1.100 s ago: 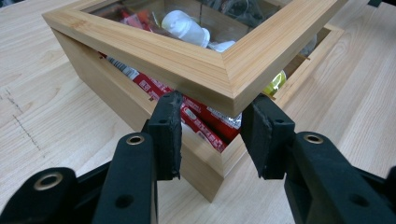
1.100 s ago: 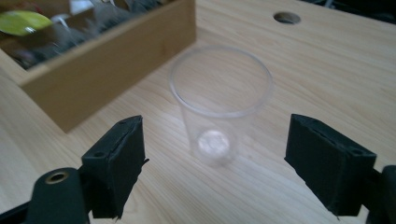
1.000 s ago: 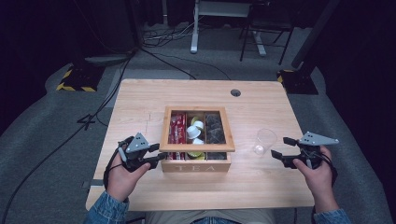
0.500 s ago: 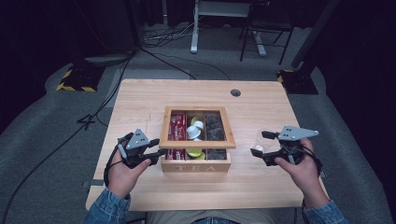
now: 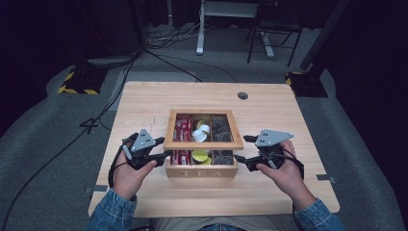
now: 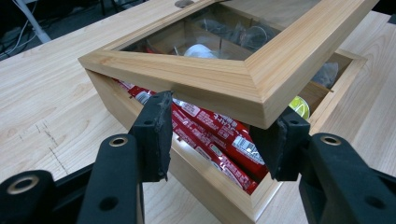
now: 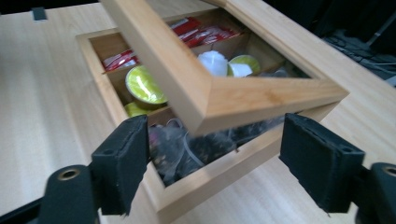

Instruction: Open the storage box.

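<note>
Pale wood everywhere: a light wooden tea box [image 5: 202,166] lettered TEA sits at the near middle of the light wooden table [image 5: 144,101], and its glass-paned wooden lid [image 5: 202,143] is tilted up off the front rim. Inside are three columns of compartments. Red foil sachets [image 5: 182,130] fill the left column, white and lime-green capsules [image 5: 201,134] the middle, dark mesh tea bags [image 5: 222,127] the right.

The left gripper [image 5: 161,155] is at the lid's front left corner. In the left gripper view that corner hangs above the jaws, which stand apart and have just been opening; one pad's top edge touches the lid's underside, nothing is clamped. That view also looks under the lid at the sachets' printed labels [image 6: 219,140].

The right gripper [image 5: 240,149] is at the front right corner, jaws wide apart either side of it, gripping nothing, and they have just been closing a little. Its own view shows the tangled tea bags [image 7: 196,144] beneath the raised corner, and a green capsule lid [image 7: 144,86] behind.
</note>
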Demonstrator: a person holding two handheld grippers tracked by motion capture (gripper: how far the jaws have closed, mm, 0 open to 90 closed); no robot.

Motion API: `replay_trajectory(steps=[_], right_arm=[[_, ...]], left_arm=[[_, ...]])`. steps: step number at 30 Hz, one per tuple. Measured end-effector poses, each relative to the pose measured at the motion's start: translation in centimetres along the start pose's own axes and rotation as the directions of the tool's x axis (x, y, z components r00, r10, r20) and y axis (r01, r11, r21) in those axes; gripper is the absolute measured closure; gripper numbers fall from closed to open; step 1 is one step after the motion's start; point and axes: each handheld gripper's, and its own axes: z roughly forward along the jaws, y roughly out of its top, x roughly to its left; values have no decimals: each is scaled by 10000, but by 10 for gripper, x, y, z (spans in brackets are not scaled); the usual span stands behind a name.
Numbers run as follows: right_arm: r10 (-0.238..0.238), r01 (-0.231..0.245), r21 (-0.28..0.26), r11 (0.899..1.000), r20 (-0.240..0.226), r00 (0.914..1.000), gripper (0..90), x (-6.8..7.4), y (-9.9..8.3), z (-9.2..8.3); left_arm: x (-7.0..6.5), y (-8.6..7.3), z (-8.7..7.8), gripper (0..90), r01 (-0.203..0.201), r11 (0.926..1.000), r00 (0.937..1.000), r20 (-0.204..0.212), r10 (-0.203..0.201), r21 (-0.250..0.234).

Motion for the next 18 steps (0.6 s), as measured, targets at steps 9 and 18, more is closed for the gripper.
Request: replay_trajectory(steps=[9,18], right_arm=[[-626,628,-25,9980,458,9970,343,-6,13,5],[-1257,1268,-141,9918,641,9900,438,-4,21,2]], left_arm=[[2,2,0,491,23,9998,10000,-46,-24,-196],[4,-3,0,486,115,9999,9998,-161,-117,-125]])
